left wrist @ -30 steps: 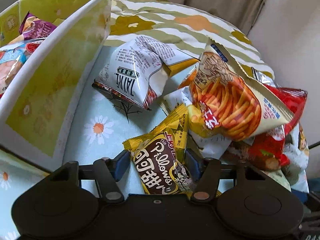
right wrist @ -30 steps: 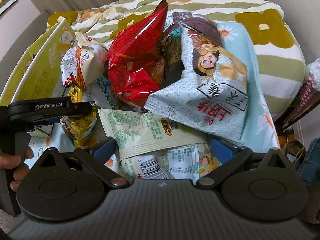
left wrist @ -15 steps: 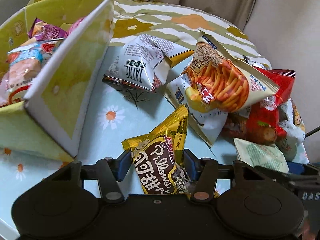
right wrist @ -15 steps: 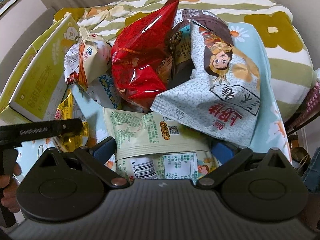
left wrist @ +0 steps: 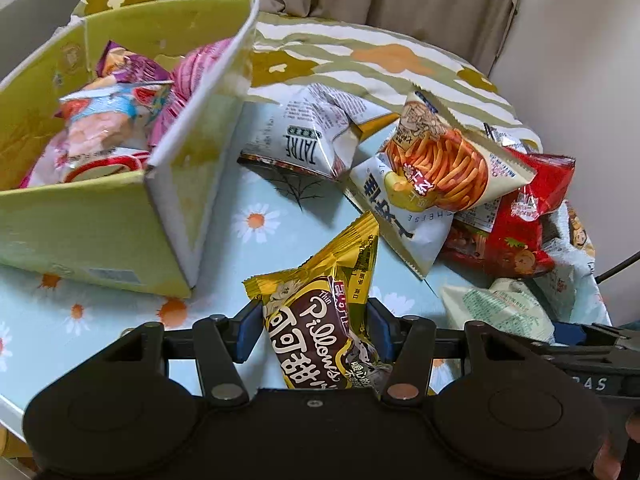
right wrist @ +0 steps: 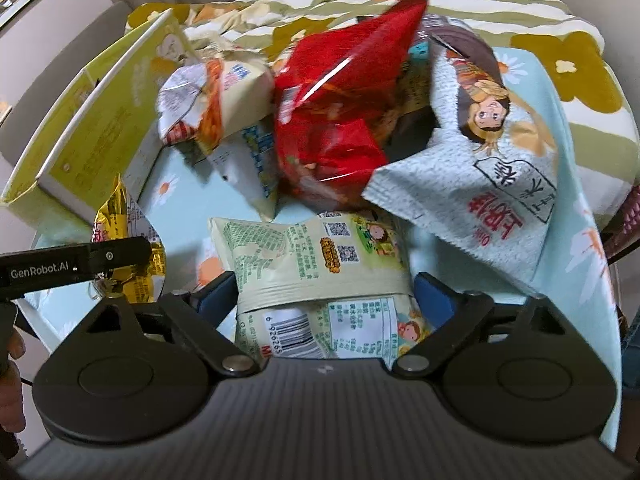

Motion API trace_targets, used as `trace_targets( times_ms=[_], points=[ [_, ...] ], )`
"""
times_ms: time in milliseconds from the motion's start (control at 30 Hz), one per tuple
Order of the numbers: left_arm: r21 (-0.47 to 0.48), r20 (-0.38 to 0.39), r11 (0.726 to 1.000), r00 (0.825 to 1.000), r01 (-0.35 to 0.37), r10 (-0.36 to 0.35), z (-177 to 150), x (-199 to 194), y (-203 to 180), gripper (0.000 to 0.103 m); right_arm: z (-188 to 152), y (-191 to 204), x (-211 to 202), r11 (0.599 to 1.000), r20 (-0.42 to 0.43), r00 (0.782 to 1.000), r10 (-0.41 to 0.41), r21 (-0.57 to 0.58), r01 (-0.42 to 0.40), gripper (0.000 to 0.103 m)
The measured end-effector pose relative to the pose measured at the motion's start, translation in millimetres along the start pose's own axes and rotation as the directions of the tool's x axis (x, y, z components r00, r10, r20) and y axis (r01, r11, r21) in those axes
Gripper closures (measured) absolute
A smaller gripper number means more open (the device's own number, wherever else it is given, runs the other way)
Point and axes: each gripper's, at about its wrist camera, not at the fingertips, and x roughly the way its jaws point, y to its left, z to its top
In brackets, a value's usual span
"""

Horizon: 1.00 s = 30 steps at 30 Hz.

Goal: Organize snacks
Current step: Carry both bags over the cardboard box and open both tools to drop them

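Snack packets lie scattered over a daisy-print cloth, beside a green cardboard box that already holds several packets. We are partway through the sort. Our left gripper is clenched on a gold and brown cocoa packet, both blue pads pressing its sides, and the packet hangs clear of the cloth, just to the right of the box's near corner. Our right gripper straddles a pale green packet that sits at the near edge of the pile; the pads seem to touch its edges, but we cannot tell whether they are squeezing it. Behind it lie a red foil bag and a pale blue bag with a cartoon face. We judge the step in hand to be carrying the cocoa packet to the box. Next, the left hand must lift it over the box wall, then let go above the packets inside.
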Motion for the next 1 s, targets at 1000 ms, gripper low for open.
trace_targets(
  times_ms=[1000],
  points=[
    [-0.024, 0.373, 0.998, 0.926, -0.061, 0.065, 75.4, -148.8, 122.4, 0.044, 68.7, 178.8, -71.0, 0.976, 0.252, 0.952, 0.174, -0.172, -0.133, 0.014]
  ],
)
